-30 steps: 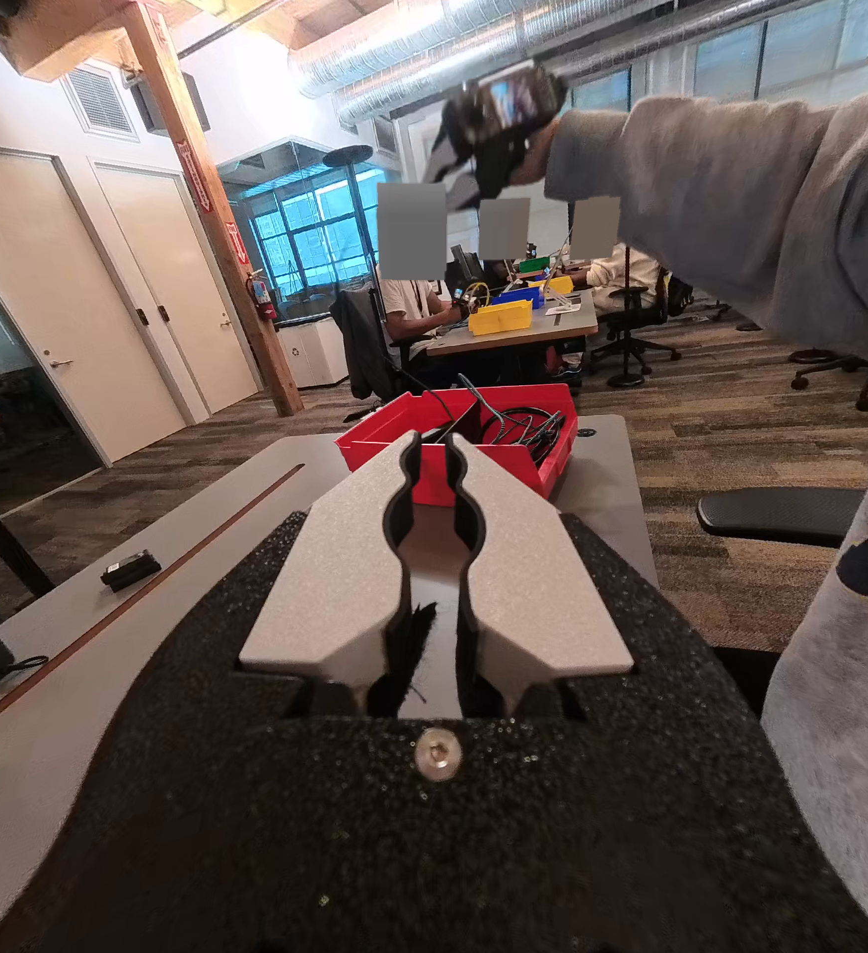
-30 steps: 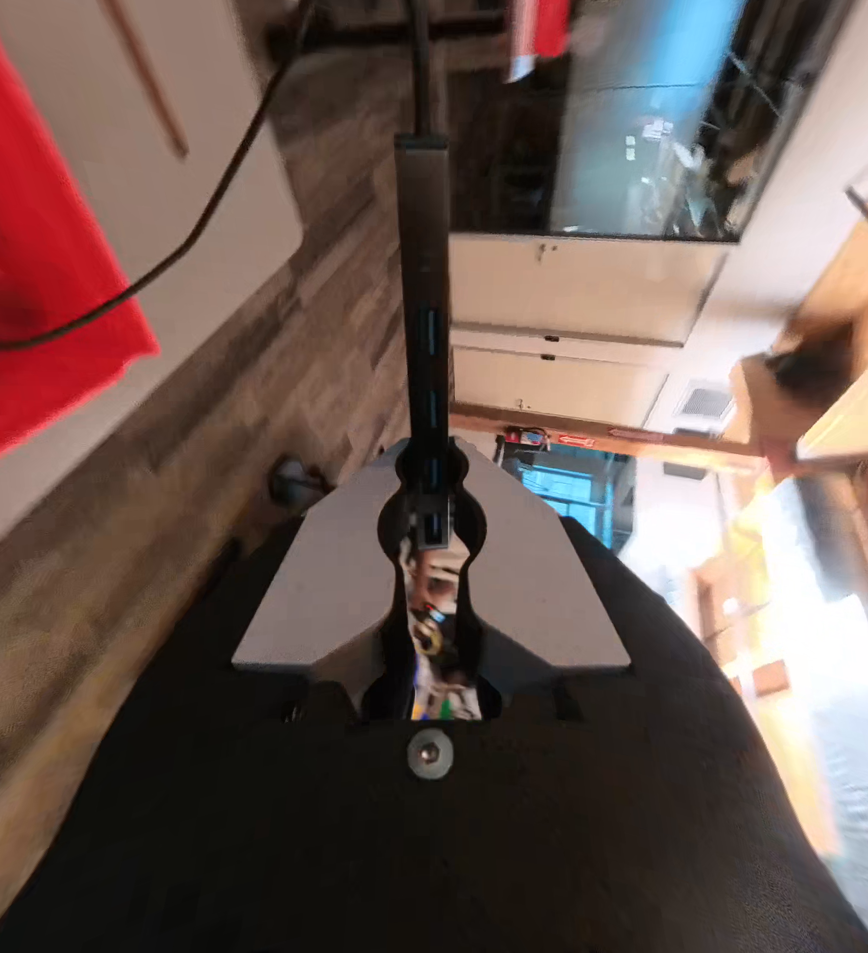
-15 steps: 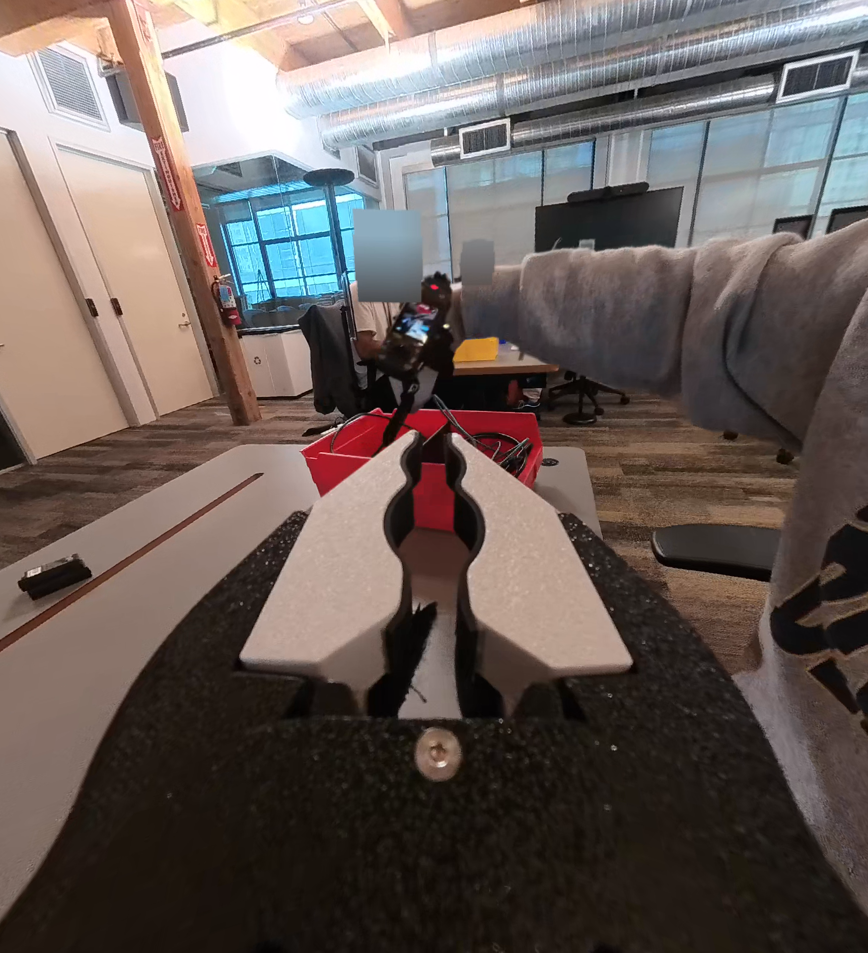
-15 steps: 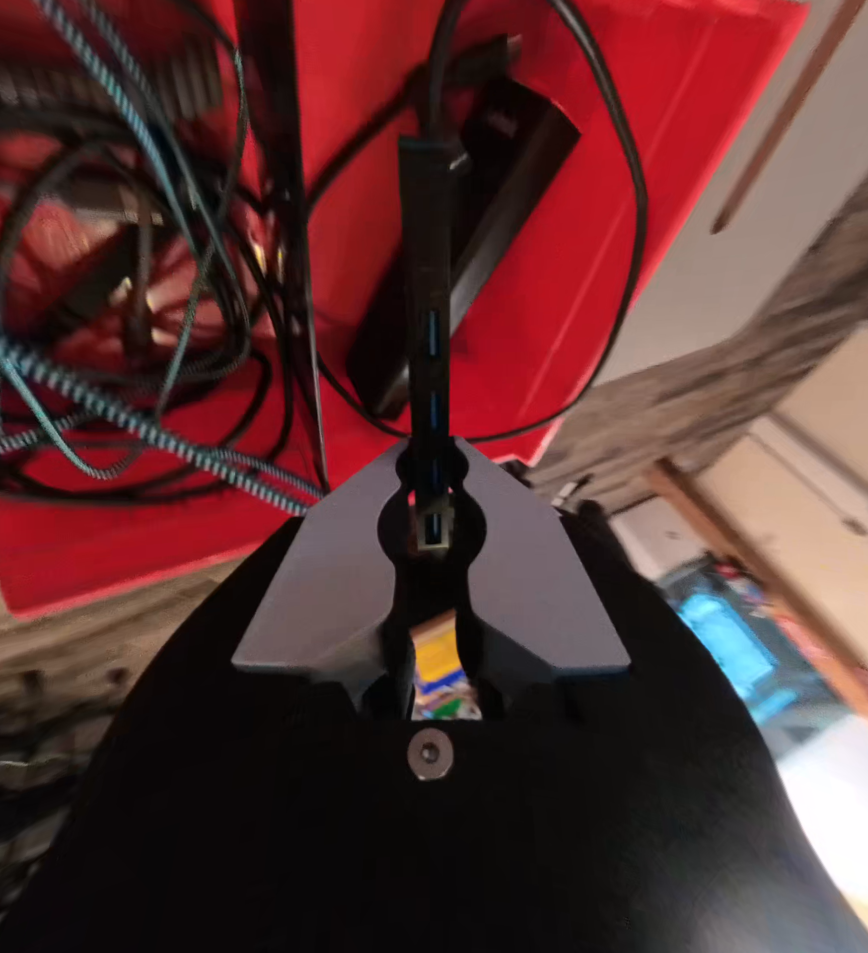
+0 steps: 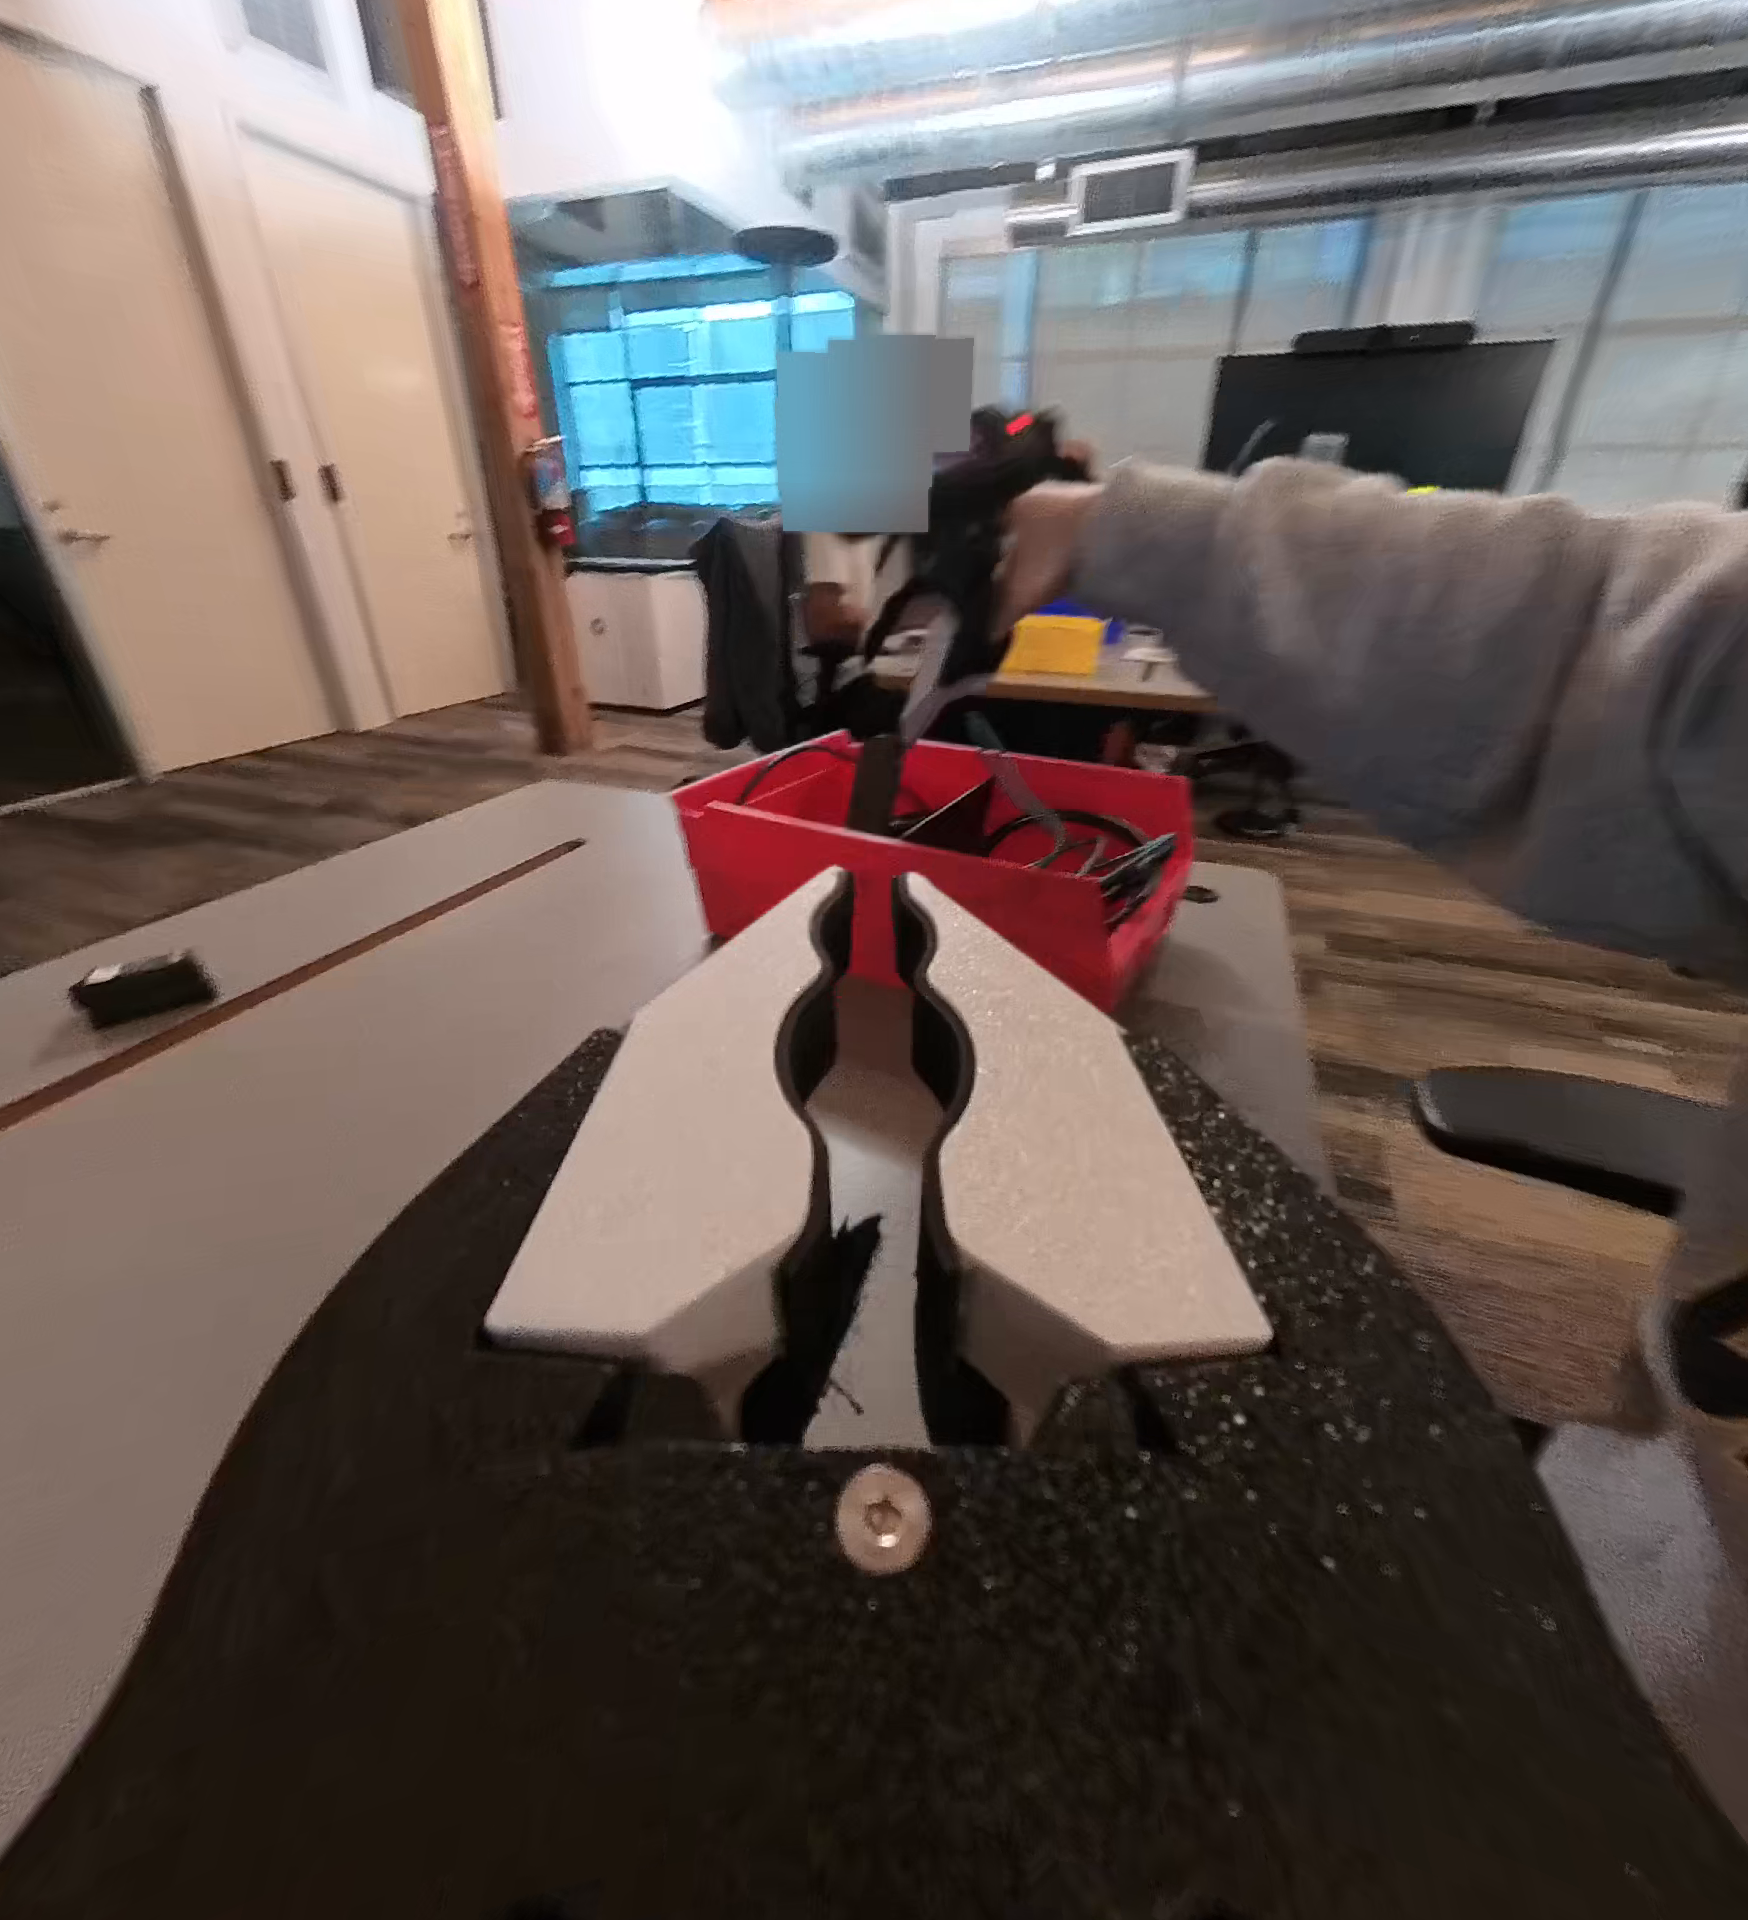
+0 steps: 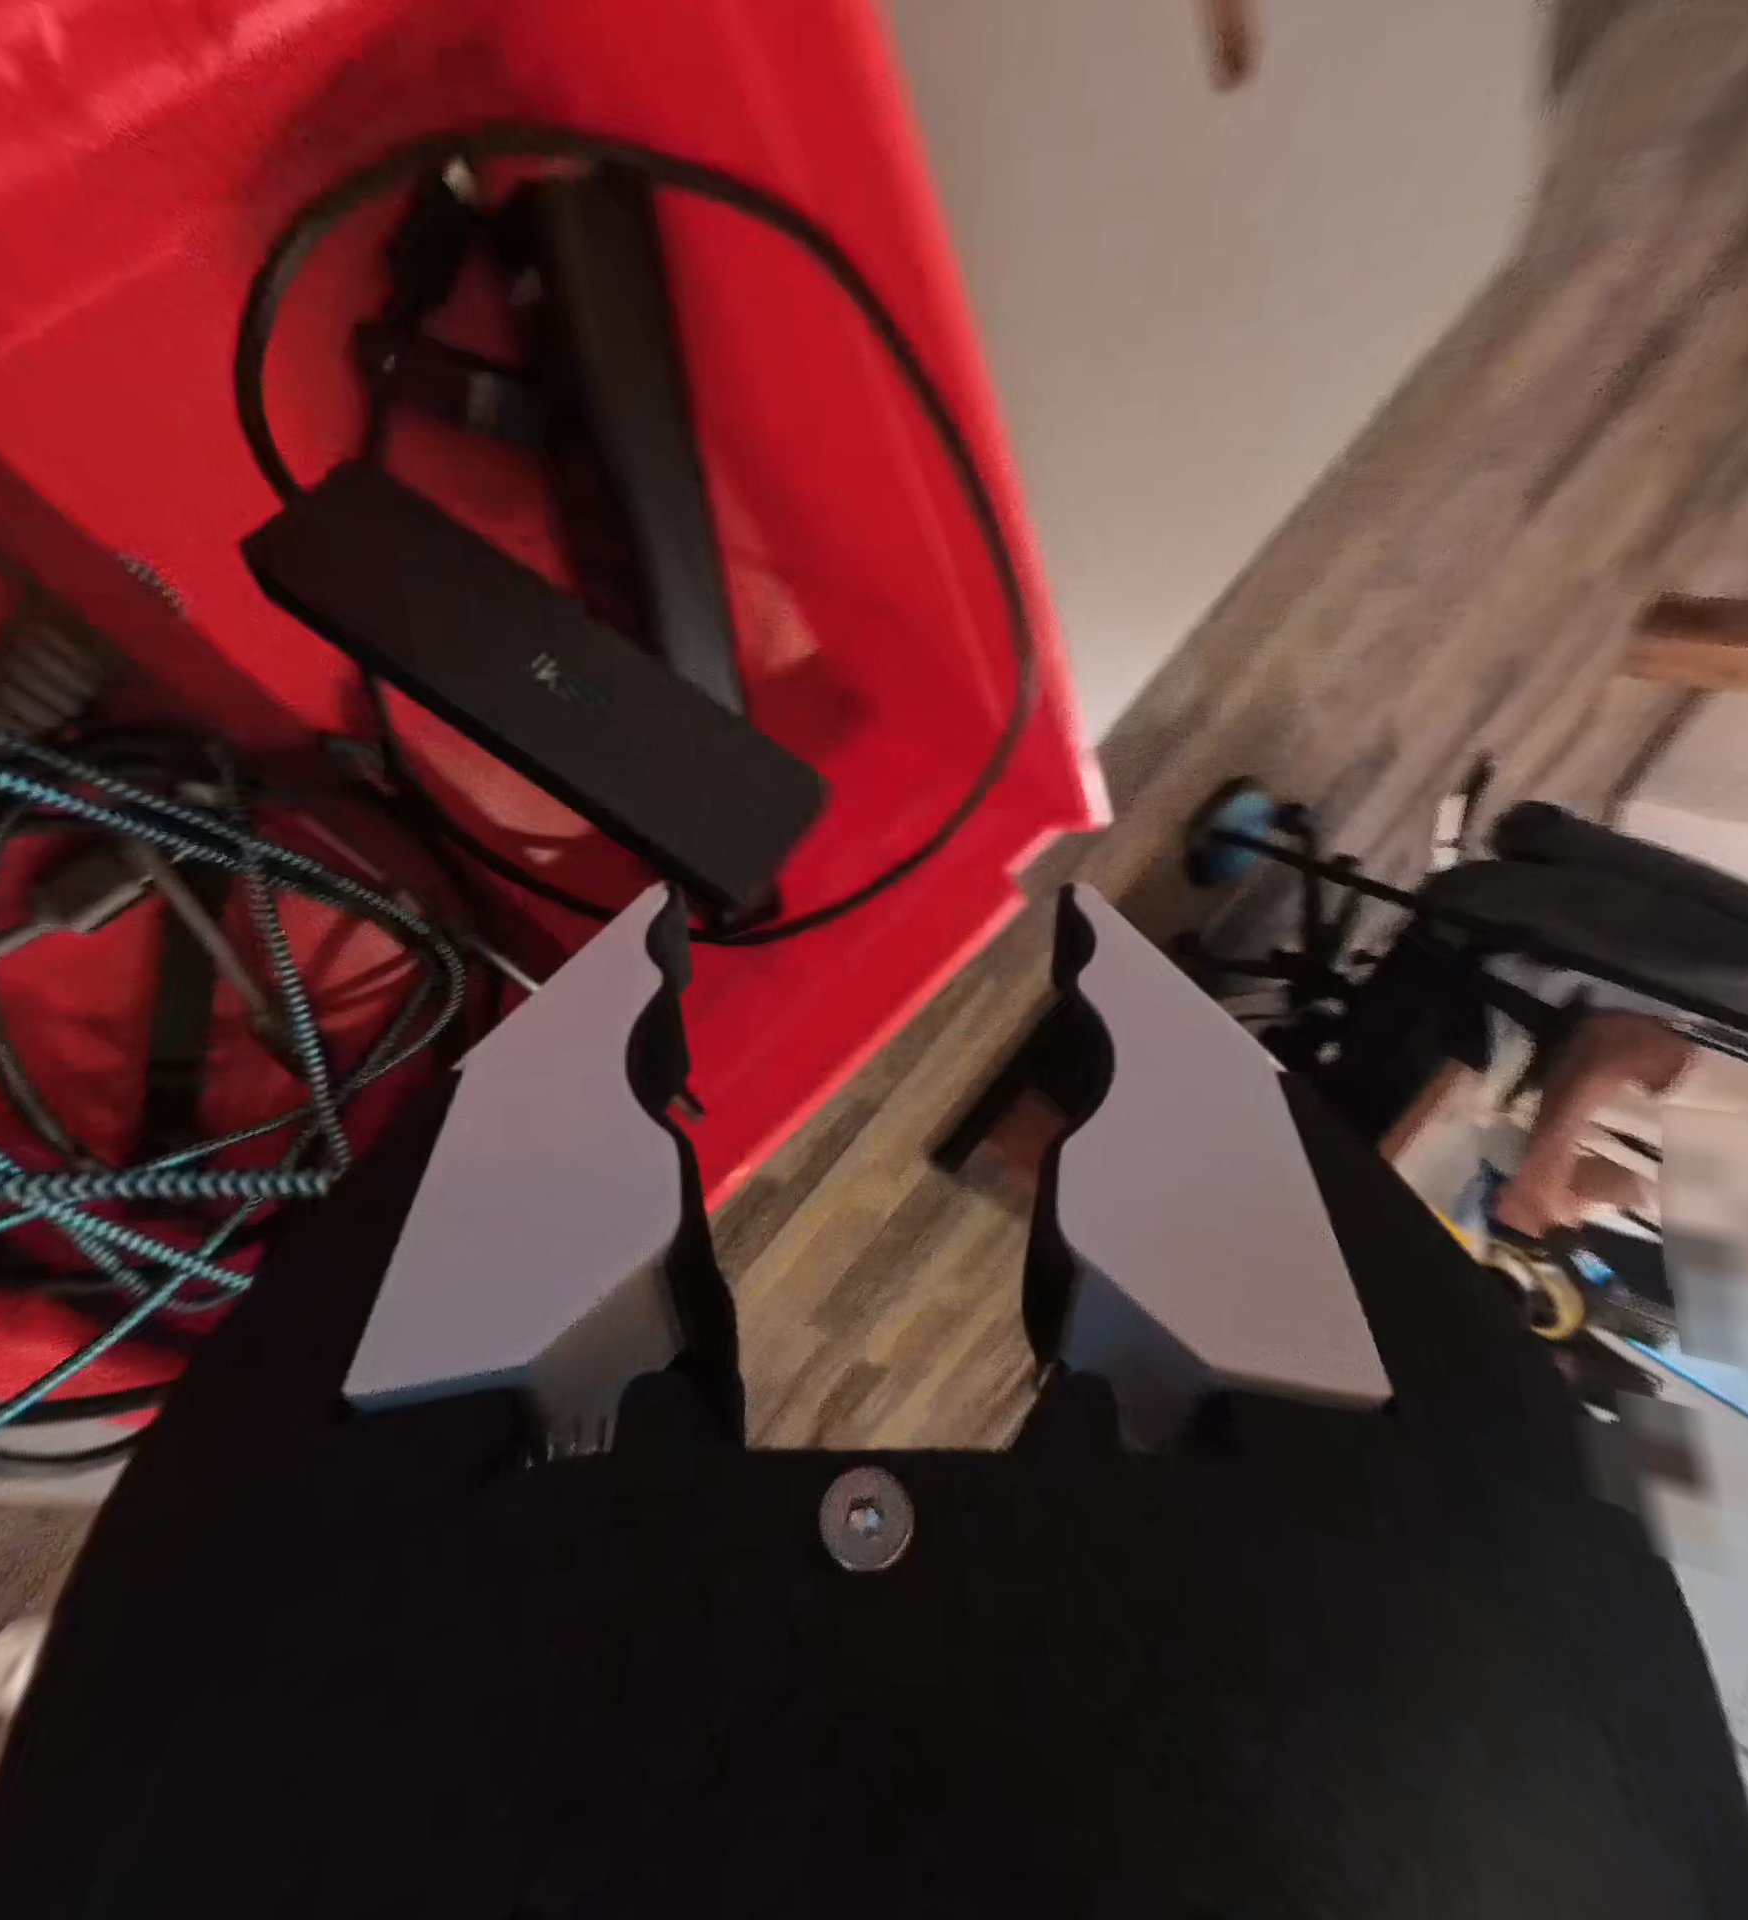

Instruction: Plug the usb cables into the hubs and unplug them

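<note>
1. Over the red bin (image 6: 766, 343), right hand-held gripper (image 6: 865, 925) now gapes empty; half a second ago it clamped a slim black USB hub (image 6: 537, 675), which now lies inside the bin, cord looped around it.
2. Left hand-held gripper (image 5: 875, 894), nearly closed on nothing, hovers above the grey table (image 5: 257, 1091); unchanged.
3. Judgement: hub returned; that round looks finished; braided cables (image 6: 122, 1039) remain beside it.

One red bin (image 6: 797, 260), two black hubs (image 6: 537, 665), one teal braided cable (image 6: 122, 1184).
</note>
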A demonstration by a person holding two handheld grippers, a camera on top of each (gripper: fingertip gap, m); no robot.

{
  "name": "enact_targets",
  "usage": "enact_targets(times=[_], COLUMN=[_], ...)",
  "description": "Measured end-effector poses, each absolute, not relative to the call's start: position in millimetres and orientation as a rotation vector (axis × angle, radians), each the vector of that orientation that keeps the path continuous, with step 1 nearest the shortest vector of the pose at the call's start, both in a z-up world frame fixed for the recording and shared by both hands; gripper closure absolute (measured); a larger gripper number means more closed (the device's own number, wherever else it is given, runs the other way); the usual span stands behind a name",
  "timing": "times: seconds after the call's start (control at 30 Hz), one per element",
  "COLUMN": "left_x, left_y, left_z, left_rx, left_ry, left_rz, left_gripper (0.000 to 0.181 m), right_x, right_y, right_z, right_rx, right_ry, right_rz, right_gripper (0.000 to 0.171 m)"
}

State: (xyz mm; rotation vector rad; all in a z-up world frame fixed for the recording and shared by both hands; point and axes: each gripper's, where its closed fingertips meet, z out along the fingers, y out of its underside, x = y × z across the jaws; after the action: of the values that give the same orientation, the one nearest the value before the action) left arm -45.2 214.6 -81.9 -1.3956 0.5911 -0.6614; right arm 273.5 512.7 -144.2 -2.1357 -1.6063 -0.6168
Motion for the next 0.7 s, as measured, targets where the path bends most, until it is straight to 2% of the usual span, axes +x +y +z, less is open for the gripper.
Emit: enact_targets(times=[0.1, 0.23, 0.33, 0.4, 0.43, 0.47, 0.6, 0.7], left_x=[-55, -68, -83, -90, -92, -90, -128, -171], left_y=[234, 246, 250, 247, 243, 236, 190, 151], left_z=[-100, -112, -105, -96, -93, -92, -93, -108], left_rx=[-1.46, -1.512, -1.497, -1.492, -1.502, -1.519, -1.631, -1.769], left_ry=[0.49, 0.405, 0.333, 0.312, 0.324, 0.399, 0.547, 0.472], left_rz=[-0.587, -0.507, -0.363, -0.278, -0.23, -0.186, 0.168, 0.316], left_gripper=[0.173, 0.165, 0.131, 0.101, 0.092, 0.1, 0.088, 0.076], right_x=[261, 258, 257, 259, 265, 274, 314, 344], right_y=[514, 496, 458, 428, 415, 403, 360, 347], right_z=[-91, -25, -2, -9, -15, -22, -66, -114], right_rx=[-1.917, -1.706, -1.592, -1.543, -1.524, -1.503, -1.472, -1.586], right_ry=[-1.445, -1.178, -0.968, -0.905, -0.872, -0.833, -0.717, -0.634], right_rz=[-0.621, -0.581, -0.414, -0.323, -0.314, -0.323, -0.291, -0.181], right_gripper=[0.1, 0.086, 0.085, 0.083, 0.081, 0.079, 0.079, 0.079])
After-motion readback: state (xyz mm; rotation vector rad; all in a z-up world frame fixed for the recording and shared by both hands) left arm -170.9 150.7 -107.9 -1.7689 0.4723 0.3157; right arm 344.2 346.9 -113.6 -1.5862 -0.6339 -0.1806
